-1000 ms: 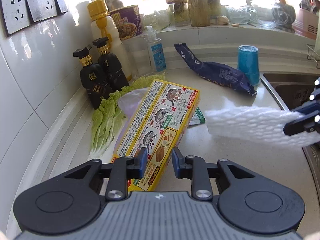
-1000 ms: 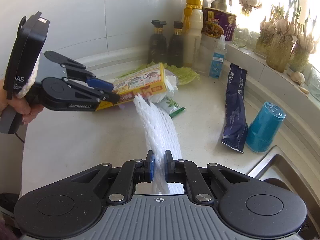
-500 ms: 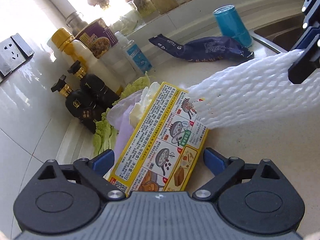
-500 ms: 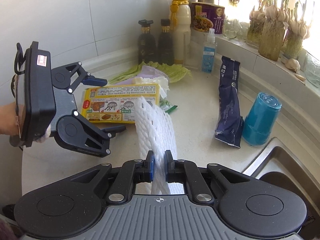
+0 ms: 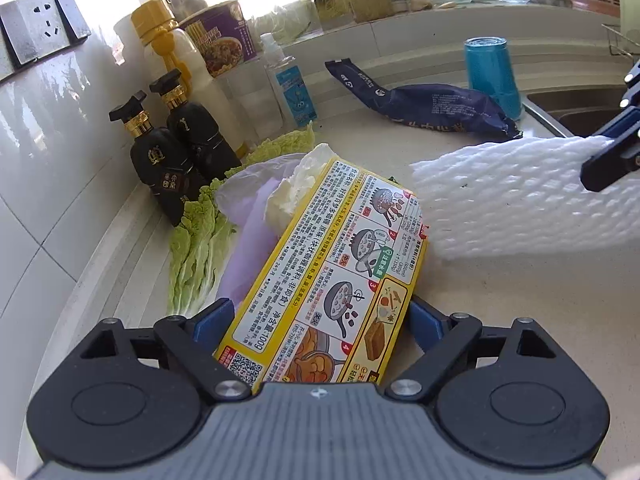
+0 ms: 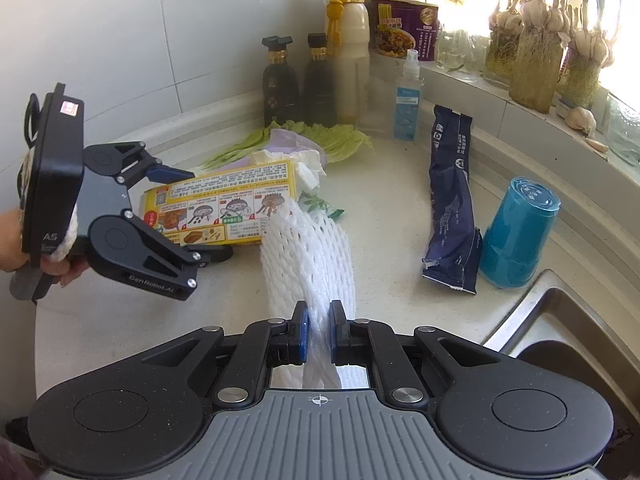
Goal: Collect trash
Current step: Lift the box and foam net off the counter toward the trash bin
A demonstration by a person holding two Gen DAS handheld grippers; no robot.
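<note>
Pale kitchen counter (image 5: 500,292): the left gripper (image 5: 316,316), jaws spread then just narrowing, now straddles the yellow cardboard box (image 5: 332,272), seemingly unpinched; the right gripper (image 6: 319,332) clamps white foam netting (image 6: 308,252).

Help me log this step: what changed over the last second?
The left tool opened wide, came down astride the yellow box, and its jaws have just been closing, with no grip yet. The right tool stayed clamped on the white foam net.

Yellow box (image 5: 332,276) with printed cooking pictures; white foam net (image 6: 308,248), mesh-patterned; navy wrapper (image 6: 450,204); teal cup (image 6: 516,236); two black bottles (image 5: 176,160), gold-collared; pale green cabbage leaves (image 5: 196,252).
</note>
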